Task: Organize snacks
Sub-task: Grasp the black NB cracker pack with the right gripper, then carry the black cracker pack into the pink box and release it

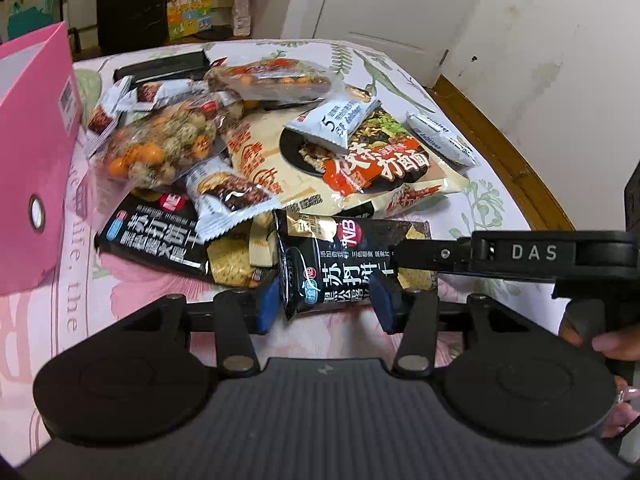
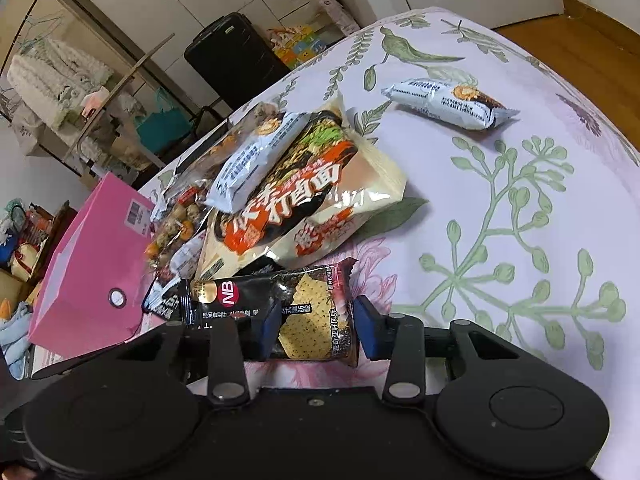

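At the bed's left edge I see the pink box (image 1: 34,152) standing open beside the snack heap (image 1: 248,136), presumably the place to sort into. Both my tongs straddle one black cracker packet (image 1: 340,264) at the near edge: left tongs (image 1: 326,306) and right tongs (image 2: 316,330) each hug an end, seemingly gripping, perhaps to lift it level.

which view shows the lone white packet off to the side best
The right wrist view: the white packet lies whole and unobstructed on the floral cloth, apart from the pile. In the left wrist view the same packet sits small near the pile's right edge, its print harder to read.
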Demonstrator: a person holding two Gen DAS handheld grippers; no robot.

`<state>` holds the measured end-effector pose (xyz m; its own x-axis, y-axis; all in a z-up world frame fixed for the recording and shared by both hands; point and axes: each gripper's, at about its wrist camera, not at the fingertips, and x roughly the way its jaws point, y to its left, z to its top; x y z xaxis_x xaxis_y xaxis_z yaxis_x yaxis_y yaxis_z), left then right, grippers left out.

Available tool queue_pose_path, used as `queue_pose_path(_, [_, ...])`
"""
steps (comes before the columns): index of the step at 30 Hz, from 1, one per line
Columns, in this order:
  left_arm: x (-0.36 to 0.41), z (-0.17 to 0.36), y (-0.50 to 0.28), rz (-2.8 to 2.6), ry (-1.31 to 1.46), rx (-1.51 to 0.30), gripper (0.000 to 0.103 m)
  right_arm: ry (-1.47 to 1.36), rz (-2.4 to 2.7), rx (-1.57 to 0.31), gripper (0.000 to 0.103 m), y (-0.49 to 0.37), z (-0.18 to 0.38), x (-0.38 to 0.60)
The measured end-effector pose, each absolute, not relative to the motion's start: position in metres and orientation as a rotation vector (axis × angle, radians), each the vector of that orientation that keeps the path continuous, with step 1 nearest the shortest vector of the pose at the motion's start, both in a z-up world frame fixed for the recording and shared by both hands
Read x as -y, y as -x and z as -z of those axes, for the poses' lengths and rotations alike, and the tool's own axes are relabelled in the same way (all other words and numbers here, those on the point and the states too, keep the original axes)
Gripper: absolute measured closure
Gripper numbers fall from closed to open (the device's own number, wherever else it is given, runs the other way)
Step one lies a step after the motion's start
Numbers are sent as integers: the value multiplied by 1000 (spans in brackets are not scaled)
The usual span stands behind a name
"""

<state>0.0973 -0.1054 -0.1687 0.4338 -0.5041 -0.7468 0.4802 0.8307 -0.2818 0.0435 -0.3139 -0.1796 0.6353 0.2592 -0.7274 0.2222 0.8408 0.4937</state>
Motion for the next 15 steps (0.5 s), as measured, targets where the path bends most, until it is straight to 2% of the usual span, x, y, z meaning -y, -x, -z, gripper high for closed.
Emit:
queue_pose_path(3, [100,160,-91,608,20,-939,57,-613,-44,-921,57,-38,177,311])
queue_pose_path(8, [88,146,-74,622,-28,-921,53,-590,-88,-983,50,-31,169,295])
queue_pose_path(15, [68,137,-57,622,-61,-983,53,-497,-119,-1049,48,-25,152,267])
